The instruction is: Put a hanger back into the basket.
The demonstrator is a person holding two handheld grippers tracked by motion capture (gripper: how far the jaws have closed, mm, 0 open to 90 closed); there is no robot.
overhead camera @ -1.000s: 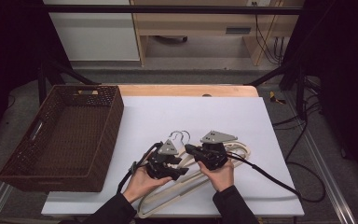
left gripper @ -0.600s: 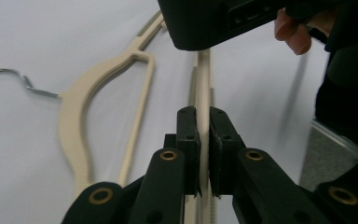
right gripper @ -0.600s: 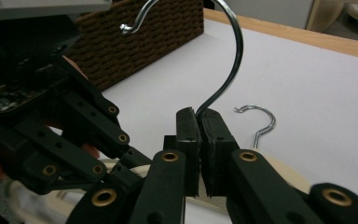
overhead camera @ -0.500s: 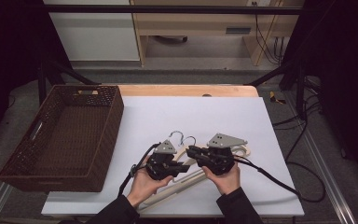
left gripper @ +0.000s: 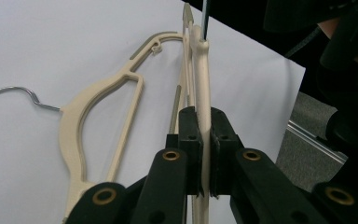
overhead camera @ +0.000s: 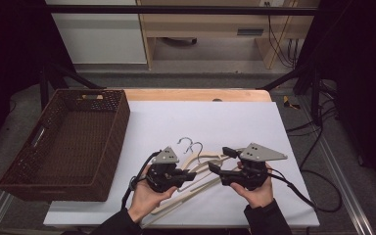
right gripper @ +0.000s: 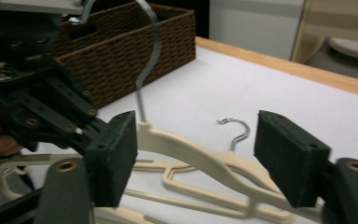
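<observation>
Hangers: the left gripper (left gripper: 204, 154) is clamped on one beige hanger (left gripper: 202, 93), the right gripper (right gripper: 196, 158) has just spread apart, the wicker basket (overhead camera: 73, 142) unfilled.

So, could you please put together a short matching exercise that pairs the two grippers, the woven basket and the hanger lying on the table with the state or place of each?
Things:
1. left gripper
2. right gripper
3. dark brown woven basket
4. cream plastic hanger with a metal hook, lying flat

States or places:
A. at the left edge of the table
B. jaws clamped on a cream plastic hanger lifted off the table
C. resting on the white tabletop, gripped by nothing
D. jaws apart, pads clear of the hanger between them

Pairs: 1-B, 2-D, 3-A, 4-C
</observation>
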